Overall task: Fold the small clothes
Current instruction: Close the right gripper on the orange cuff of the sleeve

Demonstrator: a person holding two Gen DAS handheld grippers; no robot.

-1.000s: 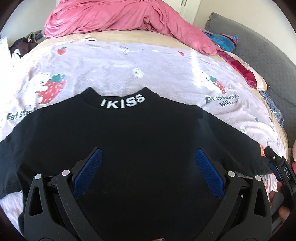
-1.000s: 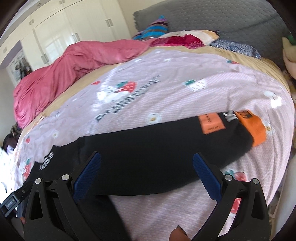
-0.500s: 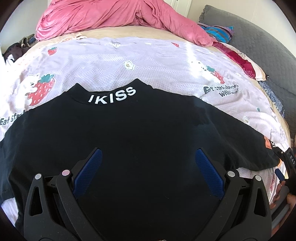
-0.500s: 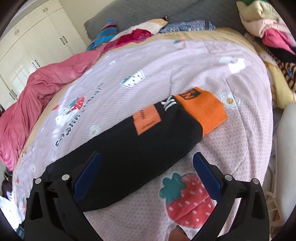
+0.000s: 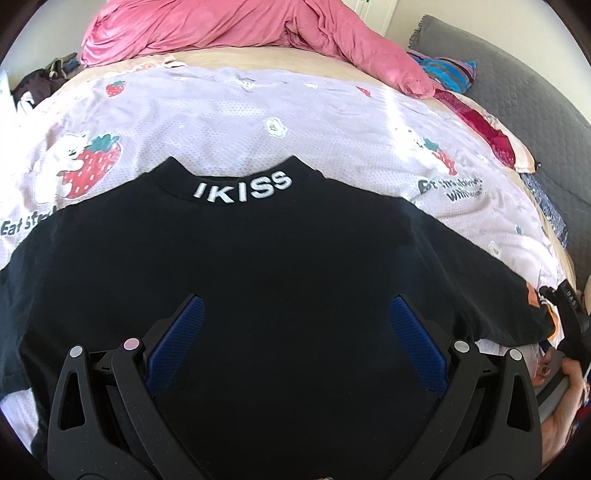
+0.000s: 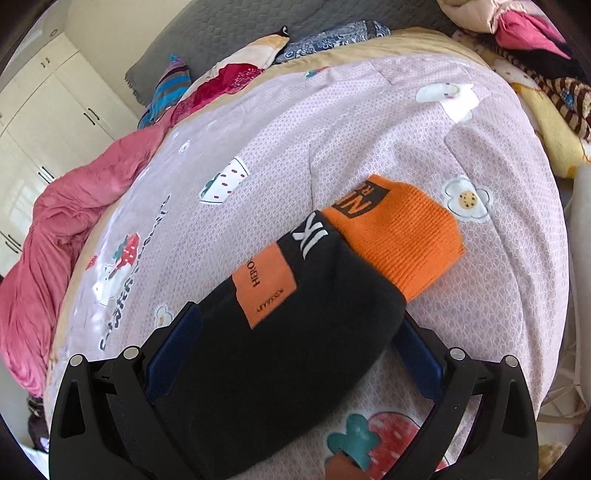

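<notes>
- Black sweatshirt (image 5: 280, 258): spread flat on the lilac printed bedsheet (image 5: 332, 122), back side up, the neckband lettered "IKISS" at the far edge and the sleeves running out to left and right.
- Left gripper (image 5: 295, 343): held above the middle of the sweatshirt's body; its blue-padded fingers (image 5: 177, 343) are spread wide with nothing between them.
- Right gripper (image 6: 291, 354): fingers spread wide on either side of the sweatshirt's right sleeve (image 6: 288, 350), which lies between them. Whether the pads touch the cloth cannot be told.
- Orange cuff (image 6: 402, 232): ends the sleeve just beyond the right gripper, flat on the sheet, with an orange patch (image 6: 264, 286) nearer on the sleeve.
- Pink duvet (image 5: 236, 29): heaped at the far end of the bed.
</notes>
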